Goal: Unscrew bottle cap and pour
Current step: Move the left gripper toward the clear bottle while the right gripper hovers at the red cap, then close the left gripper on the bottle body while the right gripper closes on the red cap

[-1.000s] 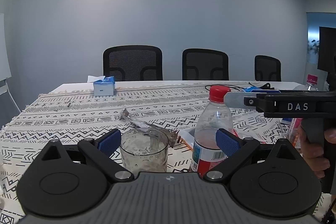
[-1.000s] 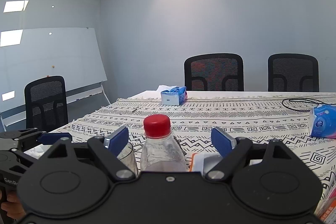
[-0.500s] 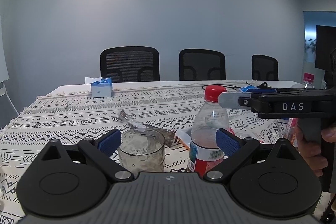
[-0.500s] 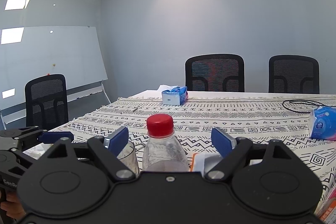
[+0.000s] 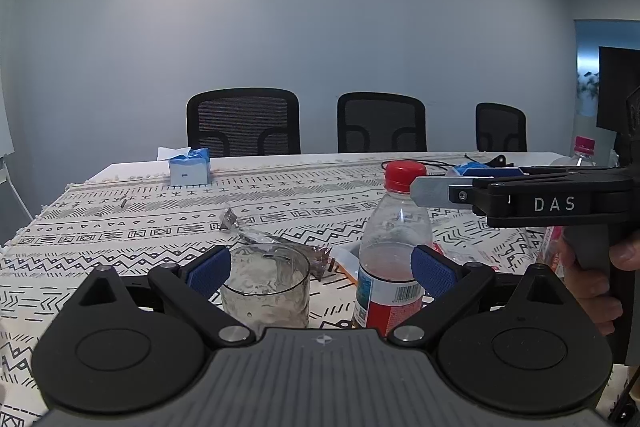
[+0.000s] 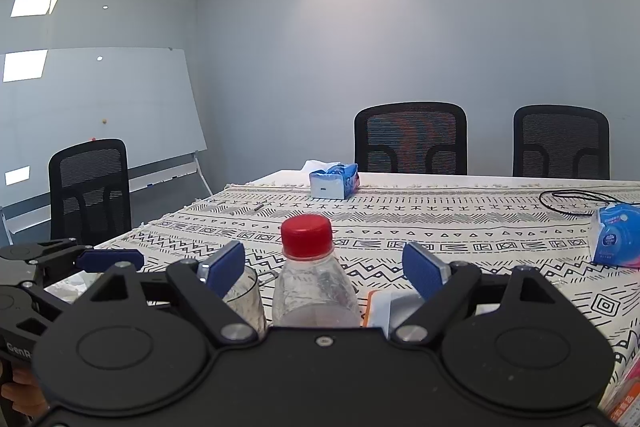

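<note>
A clear plastic bottle (image 5: 394, 247) with a red cap (image 5: 404, 174) and a red label stands upright on the patterned tablecloth (image 5: 120, 227). Left of it stands an empty clear glass (image 5: 266, 287). My left gripper (image 5: 322, 271) is open low in front of both, its right pad by the bottle's body and its left pad by the glass. In the right wrist view the bottle (image 6: 314, 291) with its cap (image 6: 306, 235) stands between the pads of my open right gripper (image 6: 323, 269), without contact. The right gripper (image 5: 520, 195) reaches in from the right at cap height.
A crumpled wrapper (image 5: 272, 239) and an orange-edged packet (image 5: 348, 263) lie behind the glass. A blue tissue box (image 5: 189, 169) sits far back, a blue pack (image 6: 616, 239) and black cable (image 6: 568, 201) at the right, another bottle (image 5: 582, 151) at the far right. Black chairs (image 5: 243, 123) line the far edge.
Both grippers have drifted slightly; the bottle sits a little further left in the left wrist view and its cap slightly lower in the right wrist view. Neither gripper has shut.
</note>
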The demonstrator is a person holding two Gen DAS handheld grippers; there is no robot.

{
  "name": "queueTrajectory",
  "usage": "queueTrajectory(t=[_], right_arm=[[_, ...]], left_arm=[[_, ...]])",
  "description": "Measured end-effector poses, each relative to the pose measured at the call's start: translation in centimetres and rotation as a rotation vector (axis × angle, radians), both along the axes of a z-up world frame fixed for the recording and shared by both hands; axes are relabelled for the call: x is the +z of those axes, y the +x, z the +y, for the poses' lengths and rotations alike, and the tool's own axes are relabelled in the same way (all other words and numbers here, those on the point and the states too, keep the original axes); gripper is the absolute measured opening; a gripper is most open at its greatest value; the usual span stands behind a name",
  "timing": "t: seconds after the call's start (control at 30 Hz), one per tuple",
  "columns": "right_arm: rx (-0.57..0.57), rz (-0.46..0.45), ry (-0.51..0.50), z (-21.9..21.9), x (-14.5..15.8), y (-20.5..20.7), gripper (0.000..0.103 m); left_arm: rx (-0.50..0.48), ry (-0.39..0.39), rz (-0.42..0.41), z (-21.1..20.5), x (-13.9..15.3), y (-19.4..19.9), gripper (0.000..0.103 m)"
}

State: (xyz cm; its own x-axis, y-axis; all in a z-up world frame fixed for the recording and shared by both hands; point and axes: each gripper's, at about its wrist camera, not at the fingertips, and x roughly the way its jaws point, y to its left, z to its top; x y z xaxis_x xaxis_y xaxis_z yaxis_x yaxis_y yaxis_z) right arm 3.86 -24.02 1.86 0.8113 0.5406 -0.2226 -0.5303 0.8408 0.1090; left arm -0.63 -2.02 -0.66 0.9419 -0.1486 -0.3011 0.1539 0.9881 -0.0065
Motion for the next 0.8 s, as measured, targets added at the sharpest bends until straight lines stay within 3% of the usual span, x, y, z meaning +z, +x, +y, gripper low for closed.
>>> queueTrajectory(t=[0.37, 0.57, 0.8], right_arm=[[0.011, -0.014, 0.012, -0.4, 0.0, 0.4, 0.087], [0.088, -0.060, 0.000, -0.5, 1.0, 1.6, 0.087], [0.194, -0.039, -0.062, 2.2, 2.1, 4.9, 0.086]], left_arm=[[-0.064, 0.048, -0.024, -1.7, -1.1, 1.7, 0.098], [-0.126, 0.096, -0.048, -3.2, -2.1, 3.5, 0.098], [-0.199, 0.151, -0.077, -5.0, -3.3, 5.6, 0.098]])
